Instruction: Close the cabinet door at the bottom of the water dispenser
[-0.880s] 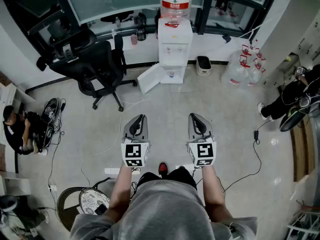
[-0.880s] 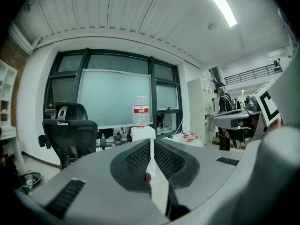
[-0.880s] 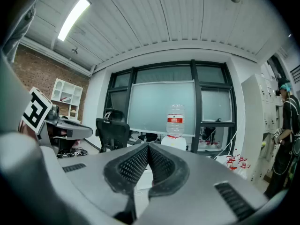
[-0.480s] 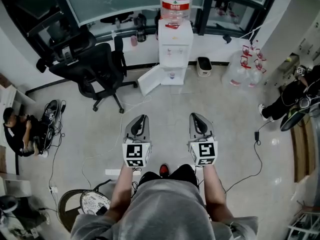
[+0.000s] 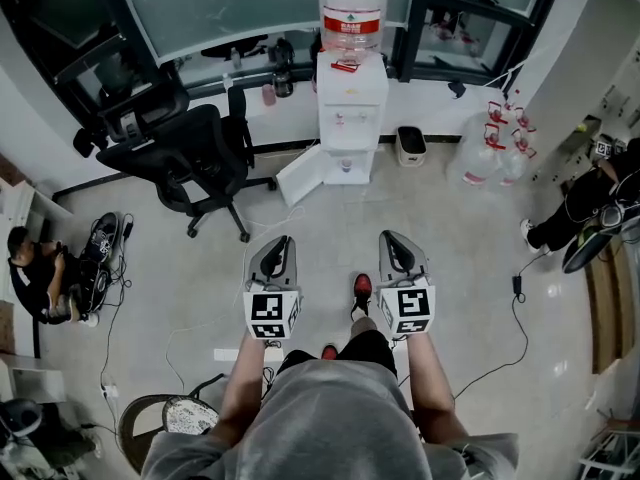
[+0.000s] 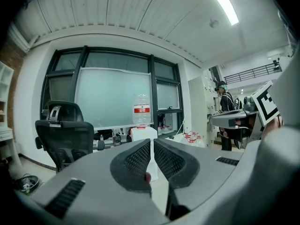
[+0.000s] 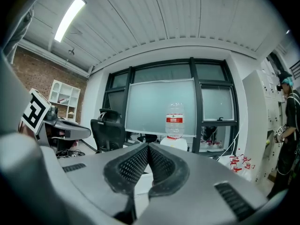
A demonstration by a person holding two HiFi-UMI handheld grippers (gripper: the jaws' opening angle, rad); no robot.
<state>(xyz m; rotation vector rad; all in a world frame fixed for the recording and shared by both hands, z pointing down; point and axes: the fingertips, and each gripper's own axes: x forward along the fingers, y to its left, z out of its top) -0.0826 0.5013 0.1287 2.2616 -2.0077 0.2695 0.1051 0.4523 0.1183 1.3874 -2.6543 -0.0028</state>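
A big clear water bottle [image 5: 352,8] with a red label stands upside down on top of the white water dispenser [image 5: 351,108]; how much it holds is not plain. The dispenser stands against the far wall under the windows, well ahead of the person. Its bottom cabinet is open, and something small sits inside, too small to make out. A small open-topped bin [image 5: 410,145] stands on the floor [image 5: 450,238] just right of the dispenser, contents unclear. Farther right is a cluster of clear water jugs [image 5: 490,153].

The person holds both arms forward, side by side and near level, pointing toward the dispenser. The left claw [image 5: 281,240] has its jaws drawn together with only a sliver between the pads, gripping nothing. The right claw [image 5: 388,236] is closed pad to pad and also empty. A red shoe [image 5: 362,288] shows on the floor between the two.

The cabinet door [image 5: 300,175] is white and hinged at the dispenser's left side. It swings out wide to the left over the floor, toward the black office chair [image 5: 195,148]. Both claws are well apart from it.
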